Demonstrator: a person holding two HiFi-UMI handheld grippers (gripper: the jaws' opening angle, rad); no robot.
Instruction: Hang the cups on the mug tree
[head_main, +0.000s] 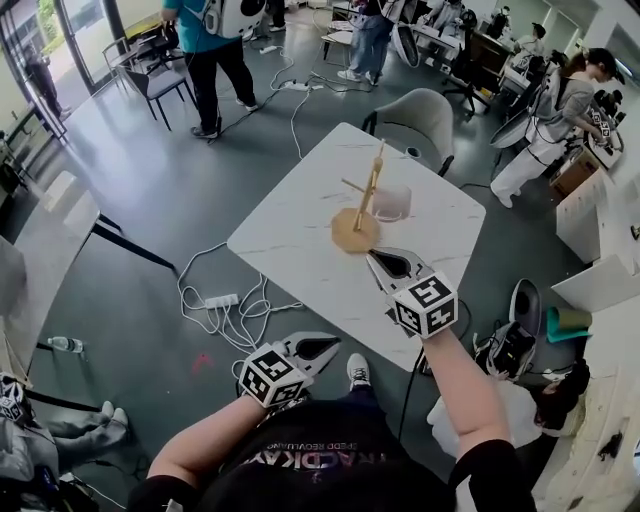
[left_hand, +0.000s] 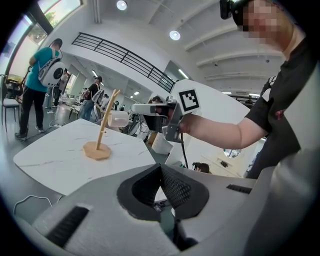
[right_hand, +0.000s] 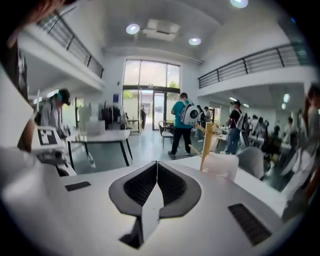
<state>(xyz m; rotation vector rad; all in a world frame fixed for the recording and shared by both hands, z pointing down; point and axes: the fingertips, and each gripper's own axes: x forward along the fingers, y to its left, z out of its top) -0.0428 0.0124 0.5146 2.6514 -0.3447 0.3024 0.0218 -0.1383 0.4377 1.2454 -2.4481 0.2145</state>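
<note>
A wooden mug tree (head_main: 362, 205) stands on the white marble table (head_main: 290, 240), with a white cup (head_main: 391, 202) hanging on its right side. The tree (left_hand: 102, 132) and cup (left_hand: 118, 118) also show in the left gripper view; the tree (right_hand: 206, 141) and cup (right_hand: 219, 165) appear in the right gripper view too. My right gripper (head_main: 374, 259) hovers over the table just in front of the tree's base, jaws shut and empty. My left gripper (head_main: 336, 345) is off the table's near edge, low on the left, shut with nothing in it.
Cables and a power strip (head_main: 220, 301) lie on the floor left of the table. A grey chair (head_main: 418, 122) stands behind the table. Another table (head_main: 45, 250) is at the left. Several people stand or sit around the room.
</note>
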